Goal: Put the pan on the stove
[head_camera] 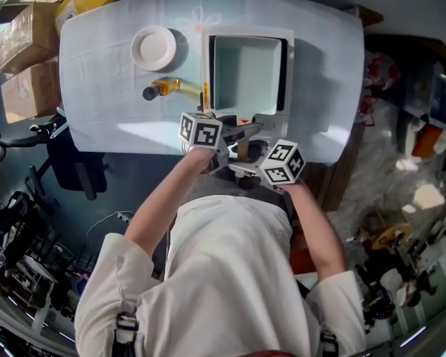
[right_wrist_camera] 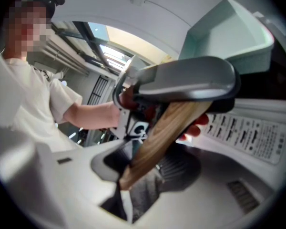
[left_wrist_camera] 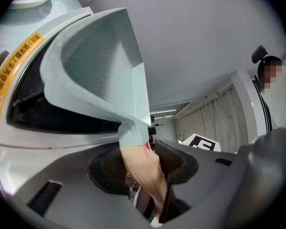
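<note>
A pale green square pan [head_camera: 245, 73] is over the white stove [head_camera: 207, 58] on the table; I cannot tell whether it rests on the stove. Its wooden handle [head_camera: 243, 152] points toward the person. My left gripper [head_camera: 232, 137] is shut on the handle close to the pan. In the left gripper view the handle [left_wrist_camera: 143, 175] runs between the left gripper's [left_wrist_camera: 140, 168] dark pads, with the pan [left_wrist_camera: 100, 66] tilted above the stove [left_wrist_camera: 19, 142]. My right gripper [head_camera: 250, 165] is shut on the handle's end. In the right gripper view the handle [right_wrist_camera: 167, 132] crosses the right gripper [right_wrist_camera: 148, 168].
A white plate [head_camera: 154, 47] lies left of the stove, and a yellow-handled tool [head_camera: 163, 89] in front of it. The table [head_camera: 104, 117] ends just before the grippers. Cardboard boxes [head_camera: 30, 50] stand at the far left, and an office chair [head_camera: 78, 162] below them.
</note>
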